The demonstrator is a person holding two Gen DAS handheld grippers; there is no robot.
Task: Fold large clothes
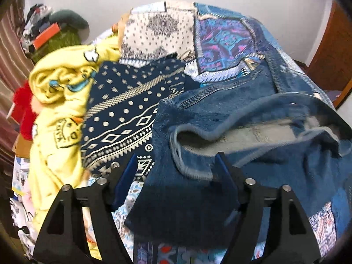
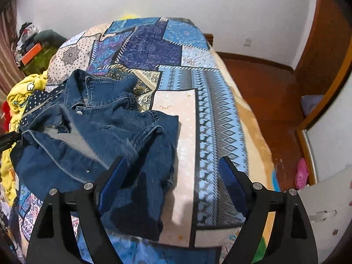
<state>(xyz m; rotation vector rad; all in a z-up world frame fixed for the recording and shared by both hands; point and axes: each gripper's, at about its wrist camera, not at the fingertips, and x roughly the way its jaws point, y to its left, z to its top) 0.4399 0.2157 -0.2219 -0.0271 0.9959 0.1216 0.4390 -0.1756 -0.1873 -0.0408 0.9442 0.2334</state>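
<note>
A blue denim jacket (image 2: 99, 127) lies rumpled on the patchwork bedspread (image 2: 176, 70), collar toward the far side, grey lining showing. My right gripper (image 2: 171, 176) is open and empty, hovering just above the jacket's near right edge. In the left wrist view the jacket (image 1: 242, 132) fills the right half. My left gripper (image 1: 176, 167) has its jaws wide apart with a denim edge draped between them. The left gripper's tip also shows at the left edge of the right wrist view (image 2: 8, 140), touching the jacket.
A yellow garment (image 1: 59, 101) and a navy patterned cloth (image 1: 127, 110) are piled at the left of the bed, with something red (image 1: 24, 110) beyond. A cluttered green box (image 2: 37, 59) stands far left. Wooden floor (image 2: 275, 101) and a pink shoe (image 2: 301, 173) lie to the right.
</note>
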